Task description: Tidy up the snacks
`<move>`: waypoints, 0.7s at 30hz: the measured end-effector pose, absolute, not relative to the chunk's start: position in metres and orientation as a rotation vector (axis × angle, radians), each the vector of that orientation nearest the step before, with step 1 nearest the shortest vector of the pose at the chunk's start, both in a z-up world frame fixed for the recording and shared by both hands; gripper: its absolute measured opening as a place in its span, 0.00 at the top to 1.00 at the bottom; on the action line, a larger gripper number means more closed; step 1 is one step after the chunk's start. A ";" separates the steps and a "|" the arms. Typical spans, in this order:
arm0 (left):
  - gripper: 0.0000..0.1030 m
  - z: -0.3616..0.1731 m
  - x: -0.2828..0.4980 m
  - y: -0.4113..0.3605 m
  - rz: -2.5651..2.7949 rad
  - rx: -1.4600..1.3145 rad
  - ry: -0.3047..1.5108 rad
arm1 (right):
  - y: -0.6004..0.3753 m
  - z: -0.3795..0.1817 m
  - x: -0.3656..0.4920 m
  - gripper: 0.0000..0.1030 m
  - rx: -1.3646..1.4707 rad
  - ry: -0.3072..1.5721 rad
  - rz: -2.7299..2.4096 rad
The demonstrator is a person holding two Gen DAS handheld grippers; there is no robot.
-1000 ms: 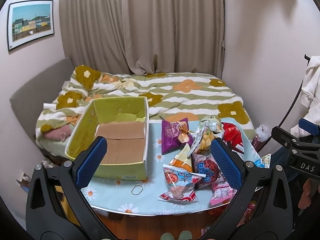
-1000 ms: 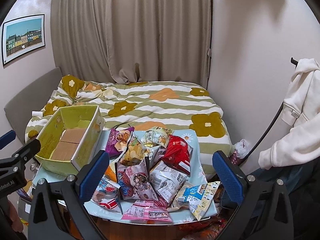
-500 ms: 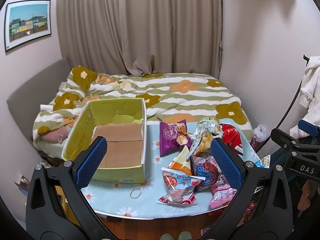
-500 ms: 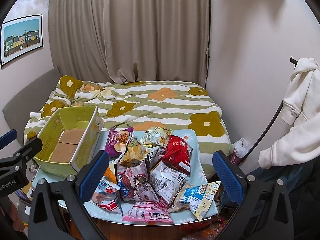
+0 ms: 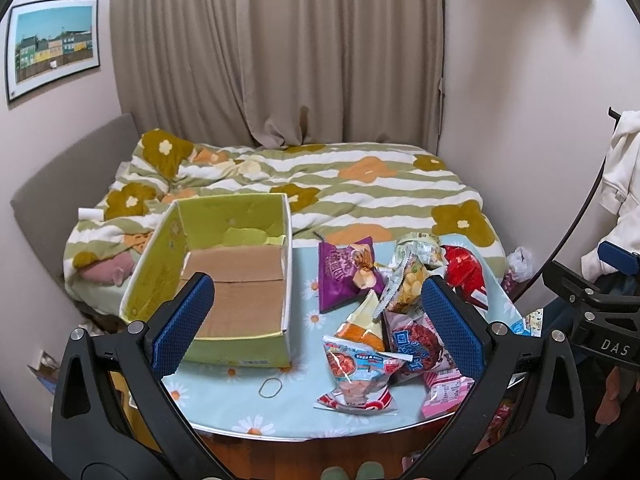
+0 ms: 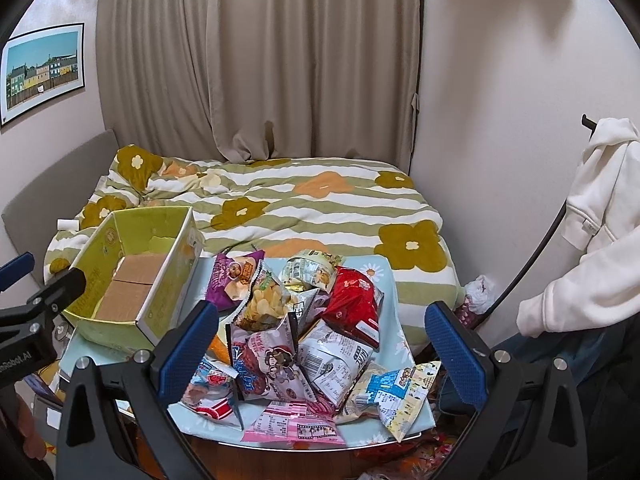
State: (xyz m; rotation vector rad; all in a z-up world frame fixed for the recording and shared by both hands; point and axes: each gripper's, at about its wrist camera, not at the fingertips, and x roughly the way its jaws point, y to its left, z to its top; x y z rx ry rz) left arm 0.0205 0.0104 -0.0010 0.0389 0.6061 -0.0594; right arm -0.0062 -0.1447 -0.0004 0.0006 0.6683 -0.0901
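- The left gripper (image 5: pixel 316 312) hangs above the near edge of the table (image 5: pixel 224 404), its blue-padded fingers (image 5: pixel 184 320) spread wide with nothing between them.
- The right gripper (image 6: pixel 320 344) is just as wide and empty, hovering over the snack pile low in the centre of its view; one blue pad (image 6: pixel 454 350) shows at lower right.
- Between the left gripper's fingers lie a light blue and red packet (image 5: pixel 356 376) at the near edge of the pile and a rubber band (image 5: pixel 270 387) loose on the cloth beside it.
- The snacks (image 6: pixel 296 332) sit heaped on the right half of the table: a purple bag (image 5: pixel 344 270) at the far left of the heap, a red bag (image 6: pixel 354 304) to the right, a pink packet (image 6: pixel 292 426) and a blue-and-yellow packet (image 6: pixel 400 394) at the front edge.
- An open green cardboard box (image 5: pixel 224 276) stands on the left half of the table, just beside the purple bag, with only its brown bottom flaps showing inside.
- Behind the table is a bed (image 6: pixel 280 204) with a striped, flowered cover, then curtains (image 5: pixel 280 52).
- A framed picture (image 5: pixel 54 46) hangs at upper left, and a white hoodie (image 6: pixel 596 224) at the right edge.
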 end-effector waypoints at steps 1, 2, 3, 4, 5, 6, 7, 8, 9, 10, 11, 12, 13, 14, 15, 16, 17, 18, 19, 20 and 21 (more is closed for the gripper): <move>0.00 -0.001 0.021 0.010 -0.058 0.039 0.606 | -0.145 0.000 -0.006 0.00 0.002 0.669 -0.091; 0.00 -0.002 0.020 0.011 -0.057 0.039 0.606 | -0.145 0.000 -0.006 0.00 0.003 0.670 -0.089; 0.00 -0.002 0.020 0.011 -0.056 0.039 0.606 | -0.145 -0.001 -0.006 0.00 0.006 0.671 -0.087; 0.00 -0.002 0.021 0.011 -0.056 0.039 0.606 | -0.146 0.000 -0.006 0.00 0.010 0.671 -0.085; 0.00 -0.002 0.020 0.011 -0.057 0.040 0.606 | -0.147 -0.001 -0.006 0.00 0.015 0.672 -0.083; 0.00 -0.002 0.021 0.011 -0.057 0.041 0.606 | -0.147 -0.001 -0.006 0.00 0.019 0.671 -0.080; 0.00 -0.002 0.020 0.011 -0.057 0.042 0.607 | -0.147 -0.001 -0.006 0.00 0.023 0.672 -0.080; 0.00 -0.002 0.021 0.011 -0.056 0.044 0.609 | -0.147 -0.001 -0.006 0.00 0.025 0.673 -0.080; 0.00 -0.002 0.021 0.011 -0.055 0.045 0.610 | -0.147 -0.001 -0.007 0.00 0.027 0.672 -0.077; 0.00 -0.002 0.021 0.011 -0.056 0.045 0.608 | -0.148 0.000 -0.006 0.00 0.028 0.671 -0.077; 0.00 -0.002 0.021 0.011 -0.054 0.045 0.609 | -0.149 0.001 -0.005 0.00 0.028 0.672 -0.077; 0.00 -0.002 0.021 0.011 -0.054 0.045 0.609 | -0.149 0.001 -0.005 0.00 0.029 0.673 -0.074; 0.00 -0.002 0.022 0.011 -0.053 0.043 0.610 | -0.149 0.001 -0.005 0.00 0.028 0.672 -0.074; 0.00 -0.002 0.022 0.011 -0.055 0.044 0.609 | -0.150 0.001 -0.004 0.00 0.028 0.672 -0.073; 0.00 -0.002 0.022 0.011 -0.054 0.045 0.609 | -0.150 0.001 -0.004 0.00 0.029 0.673 -0.072; 0.00 -0.002 0.022 0.011 -0.051 0.047 0.612 | -0.150 0.001 -0.004 0.00 0.031 0.673 -0.072; 0.00 -0.002 0.022 0.012 -0.049 0.046 0.614 | -0.150 0.001 -0.004 0.00 0.034 0.674 -0.070; 0.00 -0.003 0.023 0.013 -0.051 0.043 0.617 | -0.150 0.001 -0.005 0.00 0.035 0.674 -0.068; 0.00 -0.003 0.023 0.014 -0.056 0.039 0.620 | -0.151 0.001 -0.004 0.00 0.035 0.675 -0.065; 0.00 -0.003 0.023 0.014 -0.060 0.036 0.627 | -0.152 0.001 -0.003 0.00 0.034 0.679 -0.062; 0.00 -0.004 0.024 0.015 -0.062 0.035 0.638 | -0.153 0.000 -0.002 0.00 0.035 0.688 -0.061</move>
